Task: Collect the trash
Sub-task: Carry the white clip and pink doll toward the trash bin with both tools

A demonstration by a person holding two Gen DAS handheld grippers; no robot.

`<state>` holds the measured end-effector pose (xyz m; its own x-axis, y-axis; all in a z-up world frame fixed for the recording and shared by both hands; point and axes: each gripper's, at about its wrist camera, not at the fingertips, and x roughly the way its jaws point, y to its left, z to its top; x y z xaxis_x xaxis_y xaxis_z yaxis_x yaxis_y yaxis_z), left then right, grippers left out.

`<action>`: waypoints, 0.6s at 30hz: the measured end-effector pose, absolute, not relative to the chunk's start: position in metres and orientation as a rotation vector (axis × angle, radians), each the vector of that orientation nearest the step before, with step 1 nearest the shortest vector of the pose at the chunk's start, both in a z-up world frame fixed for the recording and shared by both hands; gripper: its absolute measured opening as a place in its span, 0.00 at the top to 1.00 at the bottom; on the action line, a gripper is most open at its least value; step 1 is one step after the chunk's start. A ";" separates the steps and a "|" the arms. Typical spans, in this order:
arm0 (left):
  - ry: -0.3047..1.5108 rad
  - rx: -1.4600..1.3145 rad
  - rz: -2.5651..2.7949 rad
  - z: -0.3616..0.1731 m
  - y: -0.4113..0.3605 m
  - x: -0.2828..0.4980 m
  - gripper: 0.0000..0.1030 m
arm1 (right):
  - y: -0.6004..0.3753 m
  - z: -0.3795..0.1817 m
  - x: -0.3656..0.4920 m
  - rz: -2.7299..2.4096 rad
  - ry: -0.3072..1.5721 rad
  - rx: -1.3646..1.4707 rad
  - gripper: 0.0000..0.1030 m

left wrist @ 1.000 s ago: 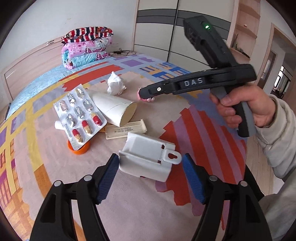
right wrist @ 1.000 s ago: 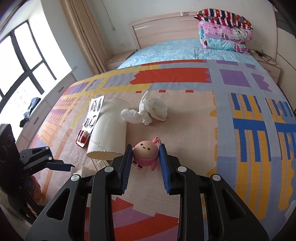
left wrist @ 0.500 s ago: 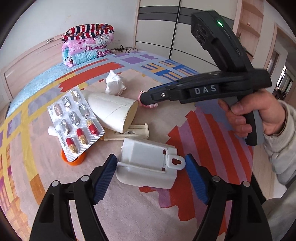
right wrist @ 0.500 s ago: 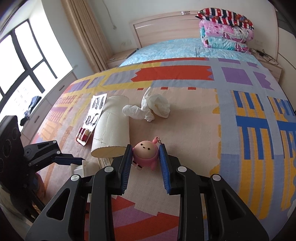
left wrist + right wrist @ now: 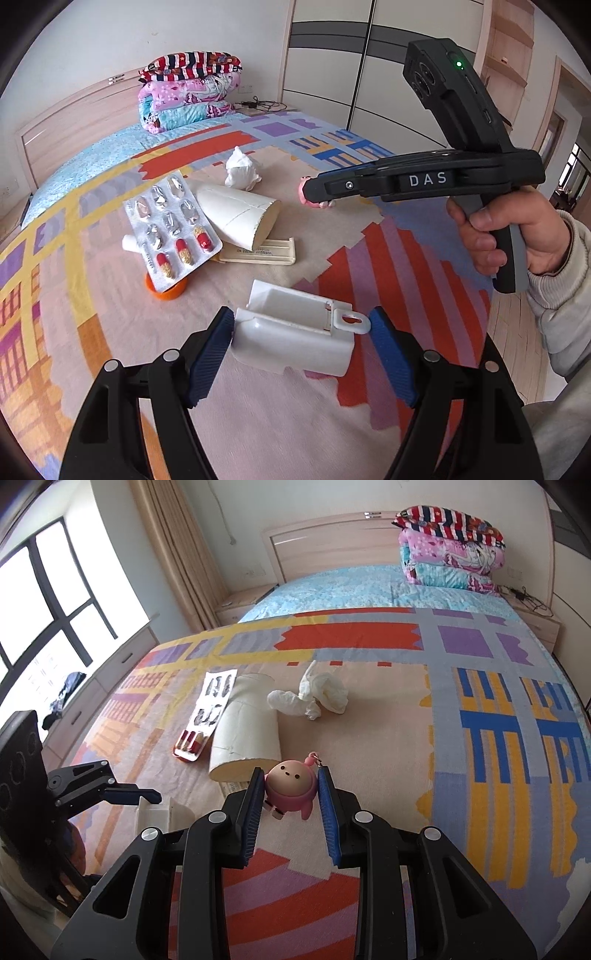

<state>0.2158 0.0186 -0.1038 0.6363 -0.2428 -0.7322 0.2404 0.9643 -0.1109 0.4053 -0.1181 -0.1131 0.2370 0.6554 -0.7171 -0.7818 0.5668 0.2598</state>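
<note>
Closest in, the left gripper straddles a white plastic holder lying on the patterned blanket: its blue pads sit apart, the left pad at the holder's edge, the right pad just clear of the hanging tab, so nothing is gripped yet. Over on the right wrist view, the right gripper has its pads drawn in on either side of a pink doll keychain; they look pressed to it, and the doll seems lifted, though contact with the blanket can't be ruled out.

Just beyond, the pile waits: a beige flat strip, an orange cap under a blister pack with a few capsules left, and a cardboard tube leaning across them. Farther on, a crumpled tissue sits apart.

No bin or bag shows in either view, so collection looks barely begun; most pieces lie loose and untouched.

Room is generous. The blanket stretches open toward the folded quilts and headboard. The bed's right edge drops to wooden floor near the right hand, and the two grippers work near each other, so crossing paths is the likeliest snag.
</note>
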 end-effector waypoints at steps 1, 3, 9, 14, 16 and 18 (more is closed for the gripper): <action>0.832 -0.003 -0.274 -0.101 0.017 0.212 0.30 | -0.119 -0.112 0.403 0.992 0.889 -0.166 0.71; 0.820 -0.003 -0.270 -0.096 0.015 0.203 0.30 | -0.120 -0.108 0.395 0.995 0.883 -0.171 0.71; 0.794 0.004 -0.259 -0.083 0.008 0.179 0.30 | -0.129 -0.100 0.370 1.010 0.866 -0.181 0.71; 0.779 0.002 -0.250 -0.076 0.004 0.162 0.30 | -0.136 -0.094 0.348 1.027 0.855 -0.187 0.71; 0.773 0.002 -0.246 -0.073 0.002 0.155 0.30 | -0.139 -0.092 0.341 1.031 0.852 -0.189 0.71; 0.767 0.002 -0.245 -0.069 0.000 0.146 0.30 | -0.141 -0.090 0.331 1.041 0.845 -0.195 0.71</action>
<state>0.1462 -0.0003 -0.0693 0.6930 -0.2184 -0.6870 0.2199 0.9716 -0.0870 0.3312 -0.1407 -0.0897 0.2300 0.6800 -0.6962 -0.8211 0.5196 0.2362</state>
